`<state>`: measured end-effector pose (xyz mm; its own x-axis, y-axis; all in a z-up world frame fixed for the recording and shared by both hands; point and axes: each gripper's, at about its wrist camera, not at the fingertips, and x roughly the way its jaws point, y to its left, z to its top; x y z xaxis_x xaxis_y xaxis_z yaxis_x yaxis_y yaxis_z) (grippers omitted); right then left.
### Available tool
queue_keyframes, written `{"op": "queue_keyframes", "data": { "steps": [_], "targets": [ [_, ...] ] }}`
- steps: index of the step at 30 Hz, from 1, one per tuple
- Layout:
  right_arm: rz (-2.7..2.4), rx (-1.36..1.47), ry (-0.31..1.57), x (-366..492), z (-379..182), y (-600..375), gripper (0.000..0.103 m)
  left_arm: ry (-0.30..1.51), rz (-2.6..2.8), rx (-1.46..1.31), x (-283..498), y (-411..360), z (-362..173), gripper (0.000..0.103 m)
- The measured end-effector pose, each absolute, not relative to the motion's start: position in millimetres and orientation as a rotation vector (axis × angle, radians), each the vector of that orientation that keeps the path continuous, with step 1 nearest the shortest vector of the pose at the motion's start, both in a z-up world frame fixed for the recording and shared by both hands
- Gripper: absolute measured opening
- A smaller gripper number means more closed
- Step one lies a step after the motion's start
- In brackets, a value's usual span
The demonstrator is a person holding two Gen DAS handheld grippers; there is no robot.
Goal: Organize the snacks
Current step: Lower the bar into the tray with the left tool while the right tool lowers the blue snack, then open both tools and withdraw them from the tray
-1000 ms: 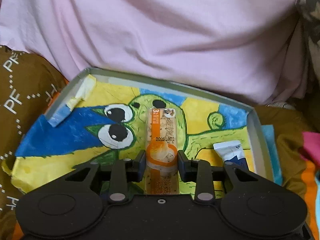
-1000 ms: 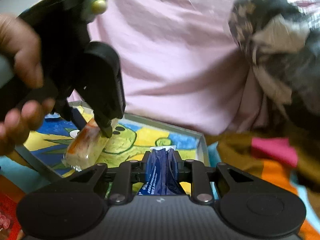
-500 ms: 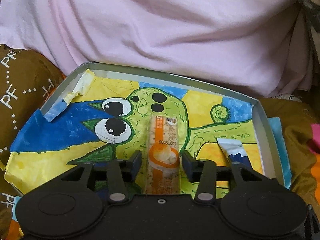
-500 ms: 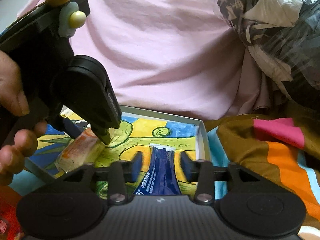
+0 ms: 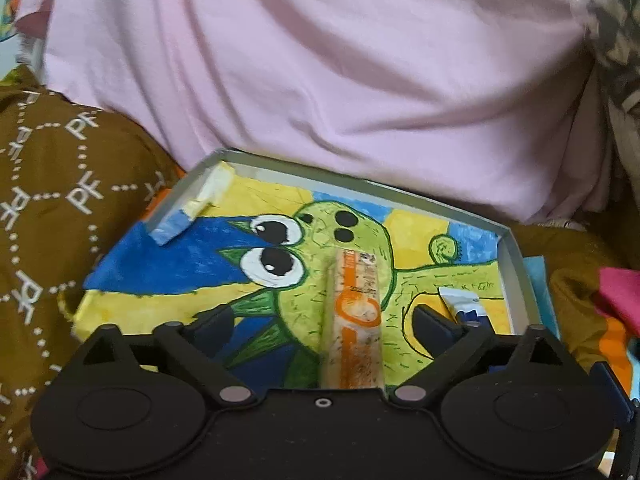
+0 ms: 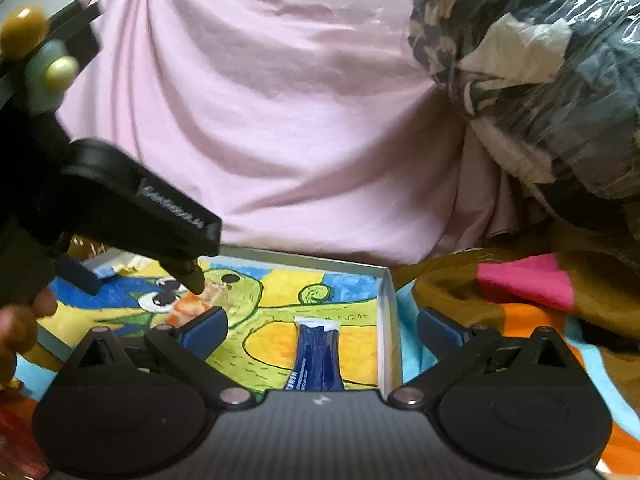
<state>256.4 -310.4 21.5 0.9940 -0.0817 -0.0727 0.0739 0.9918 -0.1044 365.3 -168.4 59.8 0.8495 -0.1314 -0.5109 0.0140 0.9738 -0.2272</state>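
Both grippers stand spread wide, grasping nothing. The left gripper (image 5: pixel 322 326) straddles the orange snack bar (image 5: pixel 354 320) lying mid-tray (image 5: pixel 514 256); the right gripper (image 6: pixel 322 330) straddles the blue packet (image 6: pixel 318 354) beside the tray's right edge. Best withdrawn straight back, lest a finger drag either snack.

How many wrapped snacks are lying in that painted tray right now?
2. The long orange-and-clear snack stick lies mid-tray on the green cartoon creature; the dark blue foil snack packet lies beside the grey painted tray's right wall. Others may hide behind the grippers.
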Motion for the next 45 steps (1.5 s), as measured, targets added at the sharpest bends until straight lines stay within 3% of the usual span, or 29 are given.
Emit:
{"op": "queue_keyframes", "data": {
  "steps": [5,18,36,45],
  "targets": [
    [-0.073,-0.07,0.09,235,38,-306,0.103,0.507,-0.069,-0.256,336,-151,67,0.102],
    [-0.071,-0.061,0.114,157,57,-295,0.103,0.478,-0.059,-0.255,247,-119,76,0.102],
    [0.014,-0.114,0.247,66,48,-271,0.103,0.506,-0.118,-0.126,147,-71,50,0.102],
    [0.079,-0.127,0.405,38,29,-250,0.103,0.526,-0.185,-0.049,112,-56,28,0.102]
  ]
}}
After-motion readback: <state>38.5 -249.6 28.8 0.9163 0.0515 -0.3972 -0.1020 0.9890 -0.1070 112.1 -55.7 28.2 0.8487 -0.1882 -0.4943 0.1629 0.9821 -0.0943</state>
